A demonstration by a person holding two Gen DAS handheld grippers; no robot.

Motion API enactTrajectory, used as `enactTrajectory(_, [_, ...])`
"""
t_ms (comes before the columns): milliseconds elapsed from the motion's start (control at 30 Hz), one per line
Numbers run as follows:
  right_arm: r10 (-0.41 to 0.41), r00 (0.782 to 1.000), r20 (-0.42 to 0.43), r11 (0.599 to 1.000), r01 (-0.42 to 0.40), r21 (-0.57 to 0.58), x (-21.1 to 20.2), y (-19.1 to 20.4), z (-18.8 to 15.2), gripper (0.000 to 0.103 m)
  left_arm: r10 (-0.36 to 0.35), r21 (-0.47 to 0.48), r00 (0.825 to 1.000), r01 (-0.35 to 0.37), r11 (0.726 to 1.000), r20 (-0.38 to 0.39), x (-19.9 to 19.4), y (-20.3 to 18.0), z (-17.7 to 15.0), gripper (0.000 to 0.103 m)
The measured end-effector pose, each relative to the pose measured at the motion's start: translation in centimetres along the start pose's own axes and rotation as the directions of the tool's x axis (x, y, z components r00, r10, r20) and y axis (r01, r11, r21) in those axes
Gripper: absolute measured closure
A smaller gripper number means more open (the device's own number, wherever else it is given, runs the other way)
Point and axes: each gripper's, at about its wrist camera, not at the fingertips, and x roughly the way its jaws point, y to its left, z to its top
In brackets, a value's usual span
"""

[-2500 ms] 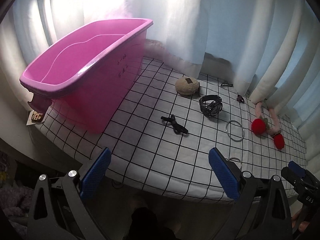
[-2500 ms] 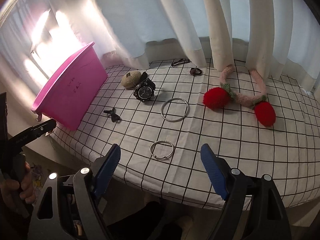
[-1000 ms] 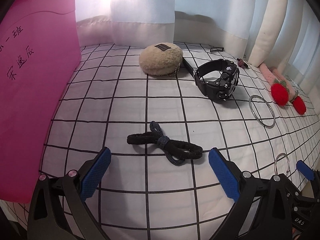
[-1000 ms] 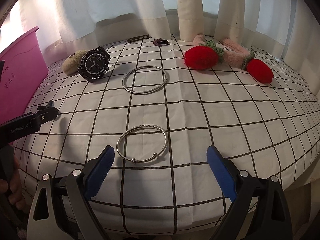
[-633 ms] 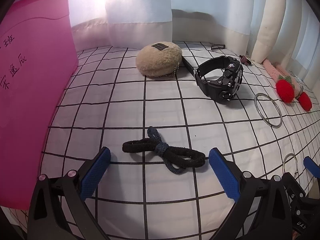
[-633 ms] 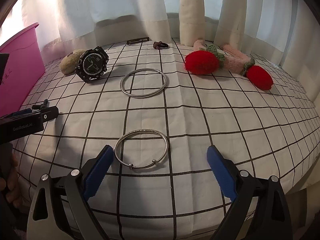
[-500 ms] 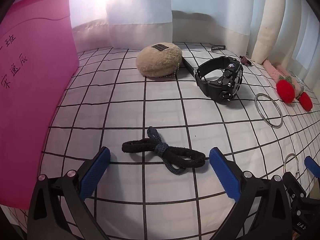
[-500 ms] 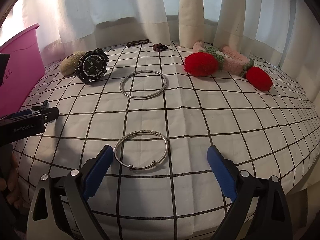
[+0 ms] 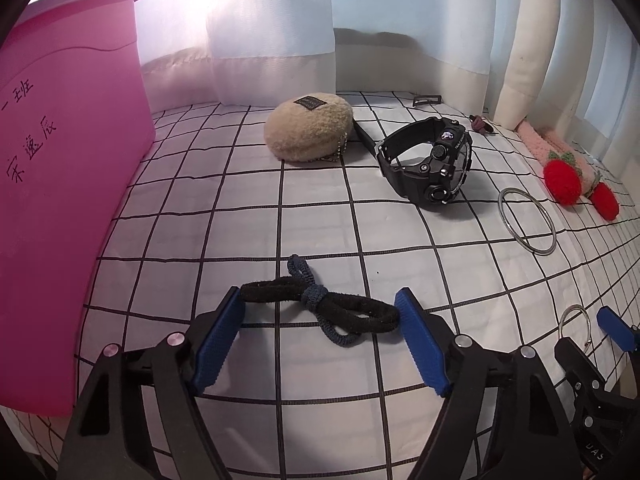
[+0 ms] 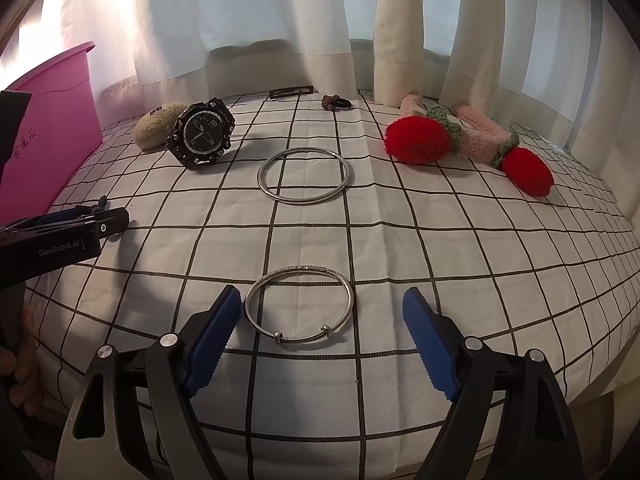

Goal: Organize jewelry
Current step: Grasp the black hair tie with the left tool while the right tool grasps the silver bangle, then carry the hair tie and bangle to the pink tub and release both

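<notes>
Both grippers closing, nothing gripped yet: left gripper brackets black hair tie, right gripper brackets silver bangle; pink bin apparently unfilled.

The left gripper hangs low over the checked cloth, its jaws closing around a black hair tie whose ends lie at the blue pads. Left stands a pink tub. Farther off sit a beige fuzzy pouch and, right of it, a black watch, then a silver bangle. The right gripper shows at the near right.
</notes>
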Motion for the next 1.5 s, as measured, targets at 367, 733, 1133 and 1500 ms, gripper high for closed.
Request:
enactTrajectory(367, [0.029, 1.000, 0.004, 0.999, -0.029, -0.024, -0.3, 0.6, 0.1, 0.050, -0.041, -0.032, 0.999, 0.041, 0.999, 0.009, -0.8, 0.9, -0.2, 0.092])
enactTrajectory(733, [0.059, 0.998, 0.033, 0.998, -0.058, -0.035, -1.2, 0.9, 0.1, 0.050, -0.069, -0.029, 0.997, 0.071, 0.997, 0.039, -2.6, 1.0, -0.9, 0.094])
enactTrajectory(1133, [0.067, 0.995, 0.074, 0.996, -0.062, -0.058, -4.0, 0.1, 2.2, 0.050, -0.079, -0.007, 0.995, 0.080, 0.997, 0.058, -5.7, -0.4, -0.7, 0.094])
enactTrajectory(1500, [0.169, 0.976, 0.139, 0.981, -0.152, -0.124, -9.4, -0.3, 7.5, 0.050, -0.025, -0.050, 0.988, 0.033, 0.998, 0.154, -14.5, -0.9, 2.5, 0.094])
